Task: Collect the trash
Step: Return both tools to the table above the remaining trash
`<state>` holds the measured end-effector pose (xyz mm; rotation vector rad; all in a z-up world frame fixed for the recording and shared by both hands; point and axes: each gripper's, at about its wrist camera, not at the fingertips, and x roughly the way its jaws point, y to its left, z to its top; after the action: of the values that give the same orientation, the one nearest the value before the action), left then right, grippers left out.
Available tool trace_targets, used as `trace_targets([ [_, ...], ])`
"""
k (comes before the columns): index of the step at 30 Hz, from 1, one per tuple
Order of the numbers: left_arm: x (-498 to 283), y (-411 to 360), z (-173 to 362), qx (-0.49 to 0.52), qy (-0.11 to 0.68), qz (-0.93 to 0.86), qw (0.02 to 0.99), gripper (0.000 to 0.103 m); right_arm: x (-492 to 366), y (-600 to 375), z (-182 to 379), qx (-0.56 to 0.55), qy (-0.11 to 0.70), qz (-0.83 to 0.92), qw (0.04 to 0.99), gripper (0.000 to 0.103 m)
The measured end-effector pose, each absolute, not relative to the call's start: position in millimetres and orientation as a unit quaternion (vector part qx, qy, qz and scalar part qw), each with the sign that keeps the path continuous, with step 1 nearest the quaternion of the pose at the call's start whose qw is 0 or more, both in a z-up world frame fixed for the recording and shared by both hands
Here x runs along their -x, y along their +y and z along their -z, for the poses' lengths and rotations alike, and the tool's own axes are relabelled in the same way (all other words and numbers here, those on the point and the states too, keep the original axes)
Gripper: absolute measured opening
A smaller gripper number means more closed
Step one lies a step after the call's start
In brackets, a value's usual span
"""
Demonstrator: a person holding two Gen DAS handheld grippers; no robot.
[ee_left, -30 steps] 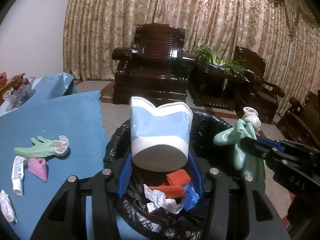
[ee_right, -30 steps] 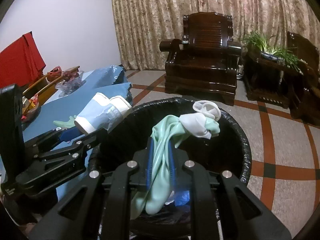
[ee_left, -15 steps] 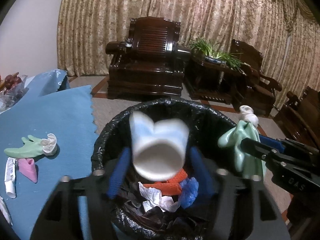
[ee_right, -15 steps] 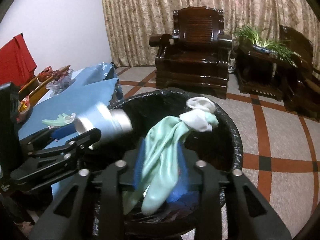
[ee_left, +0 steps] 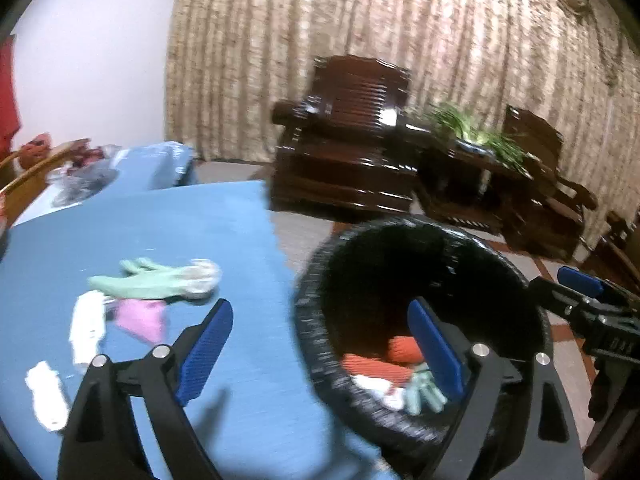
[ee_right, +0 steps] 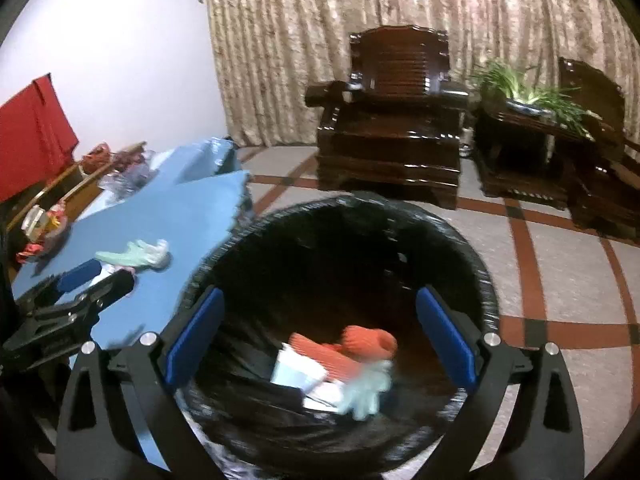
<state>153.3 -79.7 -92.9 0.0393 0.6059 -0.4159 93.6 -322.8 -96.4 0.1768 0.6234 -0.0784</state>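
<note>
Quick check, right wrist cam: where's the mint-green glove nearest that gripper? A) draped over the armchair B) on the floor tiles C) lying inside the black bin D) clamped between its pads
C: the green glove lies on the trash inside the black bin, under the right gripper, whose jaws are opening with nothing between them.
</note>
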Motion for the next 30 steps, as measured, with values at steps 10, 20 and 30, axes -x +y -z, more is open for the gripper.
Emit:
trace_targets([
  [10, -132, 21, 83, -0.006, 0.286, 0.087, 0.954, 0.09, -119, -244, 81, -0.068, 0.3, -0.048, 0.95, 0.095],
  [20, -123, 104, 100, 0.009, 0.299, -0.01, 0.954, 0.09, -138, -156, 87, -0.04, 0.302, -0.127, 0.944, 0.095],
  [30, -137, 140, 135, 0.023, 0.336, -0.039, 0.941, 0.086, -159, -103, 105, -0.001, 0.313, -0.156, 0.937, 0.095],
])
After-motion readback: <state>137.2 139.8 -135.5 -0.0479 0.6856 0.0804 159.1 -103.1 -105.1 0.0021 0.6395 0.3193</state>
